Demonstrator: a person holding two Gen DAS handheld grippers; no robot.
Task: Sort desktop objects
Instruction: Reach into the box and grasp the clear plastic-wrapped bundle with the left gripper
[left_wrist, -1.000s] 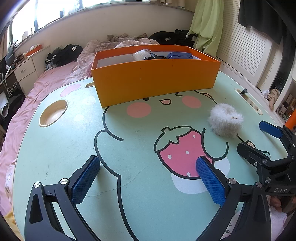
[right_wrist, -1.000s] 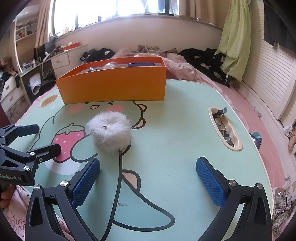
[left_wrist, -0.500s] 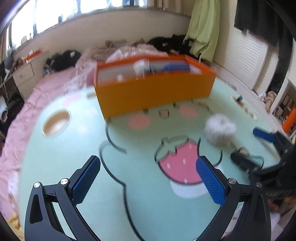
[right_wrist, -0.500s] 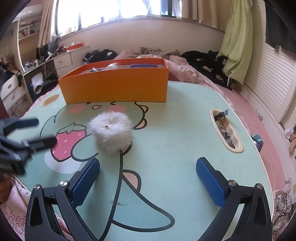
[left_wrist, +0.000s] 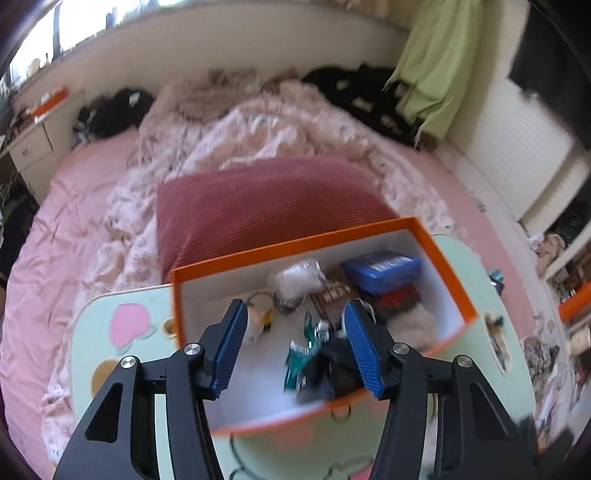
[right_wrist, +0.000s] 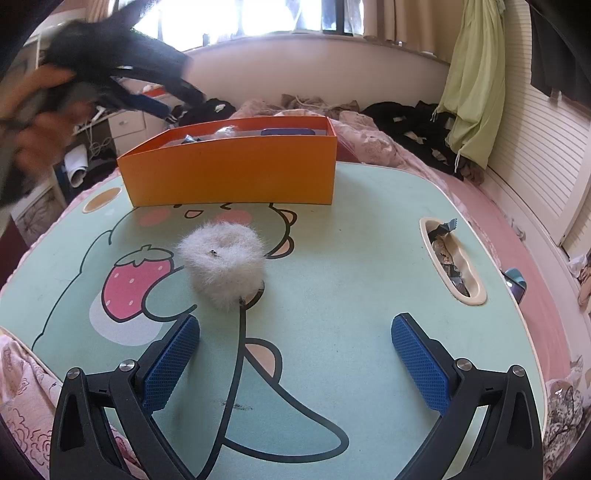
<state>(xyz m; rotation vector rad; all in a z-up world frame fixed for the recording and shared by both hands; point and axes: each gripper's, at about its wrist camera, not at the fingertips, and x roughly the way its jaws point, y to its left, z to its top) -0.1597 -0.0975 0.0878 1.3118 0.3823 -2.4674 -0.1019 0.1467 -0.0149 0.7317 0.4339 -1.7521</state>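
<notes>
Dark red cushion (left_wrist: 266, 206) on pink bed (left_wrist: 74, 206), green curtain (right_wrist: 476, 85), white drawers (right_wrist: 127, 123)

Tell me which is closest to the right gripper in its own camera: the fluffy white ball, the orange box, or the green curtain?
1. Fluffy white furry ball, just ahead, slightly left on the table.
2. Orange cardboard box, behind it at the table's far edge.
3. Light green fabric curtain, far right by the wall.

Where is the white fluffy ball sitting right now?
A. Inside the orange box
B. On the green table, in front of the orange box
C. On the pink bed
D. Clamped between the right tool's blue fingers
B: the white fluffy ball rests on the green table, apart from the orange box, ahead of the open right gripper.
</notes>
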